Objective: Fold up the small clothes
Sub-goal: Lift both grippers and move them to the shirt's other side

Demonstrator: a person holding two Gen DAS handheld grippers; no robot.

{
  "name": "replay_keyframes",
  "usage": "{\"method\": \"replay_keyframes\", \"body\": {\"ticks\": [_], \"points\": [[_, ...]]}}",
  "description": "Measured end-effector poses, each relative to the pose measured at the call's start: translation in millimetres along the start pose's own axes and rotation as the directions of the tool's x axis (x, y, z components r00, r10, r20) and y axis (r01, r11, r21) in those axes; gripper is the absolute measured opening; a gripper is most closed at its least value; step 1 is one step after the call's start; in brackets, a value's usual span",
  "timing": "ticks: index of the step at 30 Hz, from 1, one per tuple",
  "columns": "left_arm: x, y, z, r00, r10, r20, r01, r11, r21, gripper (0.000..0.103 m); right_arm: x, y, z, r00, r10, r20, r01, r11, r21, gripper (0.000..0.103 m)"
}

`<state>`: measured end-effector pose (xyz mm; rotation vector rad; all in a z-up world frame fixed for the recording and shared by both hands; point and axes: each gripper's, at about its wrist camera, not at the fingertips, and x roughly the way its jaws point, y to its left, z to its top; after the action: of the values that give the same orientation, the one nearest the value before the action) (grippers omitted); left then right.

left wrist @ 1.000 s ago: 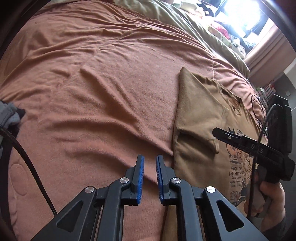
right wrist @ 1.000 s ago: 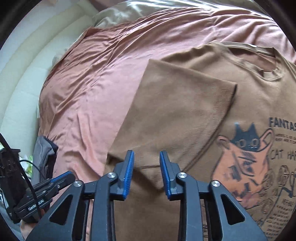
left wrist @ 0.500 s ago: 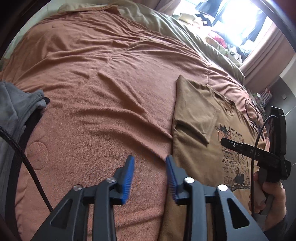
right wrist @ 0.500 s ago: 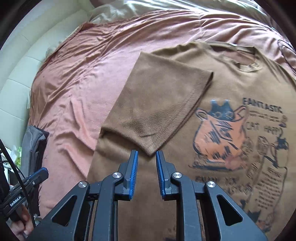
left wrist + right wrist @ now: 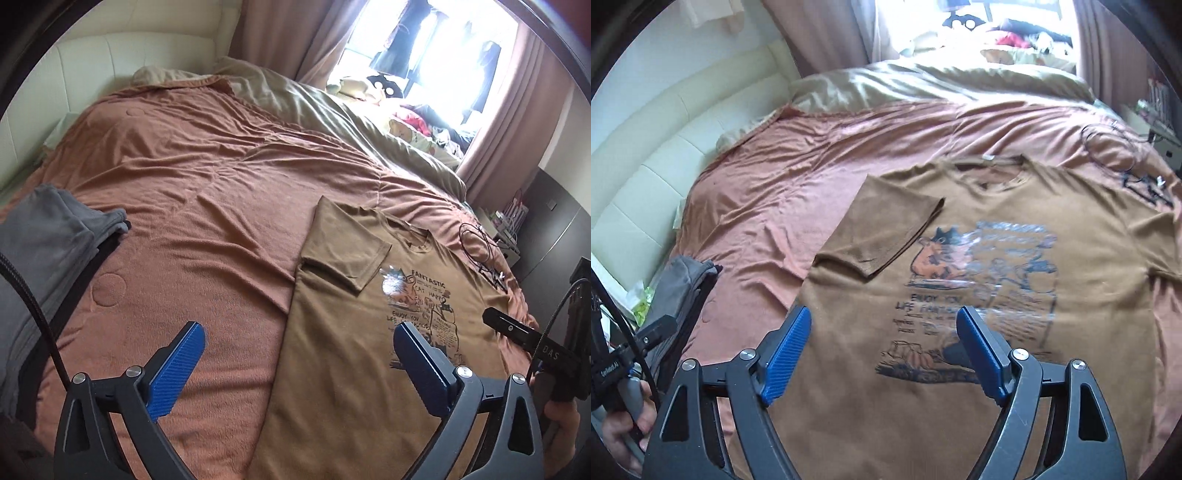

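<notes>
Bed: rust-brown blanket (image 5: 207, 206) fills my view, rumpled, soft enough to drag with any pinch.
T-shirt: brown cat-print tee (image 5: 960, 332) lies flat, near right; left sleeve (image 5: 886, 229) folded in.
Left gripper (image 5: 295, 365): wide open, empty.
Right gripper (image 5: 882, 350): wide open, empty above tee.
Risk: I may pinch blanket too, undoing the sleeve fold.
</notes>
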<state>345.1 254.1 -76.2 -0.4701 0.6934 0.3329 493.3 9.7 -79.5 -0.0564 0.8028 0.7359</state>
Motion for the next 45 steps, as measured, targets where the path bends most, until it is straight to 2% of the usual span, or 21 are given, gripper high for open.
{"method": "replay_keyframes", "body": {"ticks": [5,9,14,15,16,30,36,40,43,45], "points": [[-34,-21,-18,0.999,-0.003,0.054,0.001,0.999,0.048,0.103,-51,-4,-31,0.999,-0.021,0.029,0.022,0.999,-0.041,0.08],[-60,-36,-34,0.997,-0.003,0.077,-0.004,0.996,0.088,0.103,-87,-9,-52,0.998,-0.028,0.049,0.03,0.999,-0.03,0.08],[-92,-50,-57,0.995,-0.018,0.102,0.005,0.992,0.123,0.103,-135,-7,-79,0.992,-0.086,0.091,0.088,0.996,-0.027,0.096],[-97,-52,-60,0.995,-0.023,0.102,0.009,0.992,0.127,0.103,-144,-6,-85,0.99,-0.098,0.104,0.102,0.994,-0.03,0.102],[-104,-55,-65,0.994,-0.026,0.103,0.012,0.991,0.134,0.103,-154,-5,-90,0.988,-0.104,0.117,0.108,0.994,-0.029,0.103],[-189,-100,-123,0.988,-0.086,0.127,0.051,0.966,0.255,0.103,-265,-7,-171,0.971,-0.132,0.197,0.131,0.991,0.02,0.103],[-204,-120,-141,0.992,-0.09,0.094,0.059,0.955,0.291,0.103,-306,-15,-200,0.962,-0.15,0.229,0.142,0.989,0.052,0.103],[-205,-136,-151,0.992,-0.101,0.081,0.071,0.949,0.307,0.103,-321,-22,-213,0.945,-0.228,0.236,0.215,0.974,0.077,0.103],[-203,-150,-153,0.988,-0.136,0.079,0.105,0.945,0.31,0.103,-329,-33,-217,0.94,-0.243,0.239,0.222,0.969,0.113,0.103],[-196,-162,-152,0.989,-0.134,0.062,0.107,0.941,0.322,0.103,-334,-43,-217,0.931,-0.262,0.253,0.232,0.962,0.141,0.103]]}}
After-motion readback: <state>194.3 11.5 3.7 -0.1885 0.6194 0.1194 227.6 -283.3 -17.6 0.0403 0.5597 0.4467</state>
